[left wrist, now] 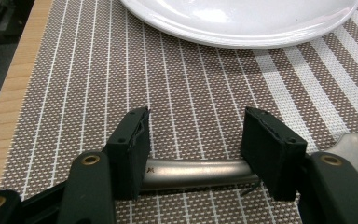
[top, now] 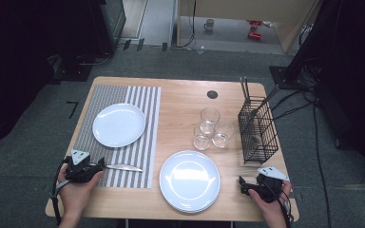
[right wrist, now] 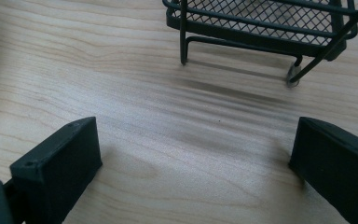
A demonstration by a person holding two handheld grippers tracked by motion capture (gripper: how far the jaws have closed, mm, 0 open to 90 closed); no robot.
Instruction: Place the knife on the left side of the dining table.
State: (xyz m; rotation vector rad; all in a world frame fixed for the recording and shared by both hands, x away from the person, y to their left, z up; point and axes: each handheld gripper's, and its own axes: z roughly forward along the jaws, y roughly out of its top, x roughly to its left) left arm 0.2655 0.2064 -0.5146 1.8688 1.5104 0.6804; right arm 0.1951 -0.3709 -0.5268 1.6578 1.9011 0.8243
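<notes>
Our left gripper had its jaws half spread along the handle of a knife, which lay flat on the striped mat near the table's left front corner; whether the pads pressed on it we could not tell. A white plate sat just beyond. Our right gripper stood wide over bare wood near a wire rack.
</notes>
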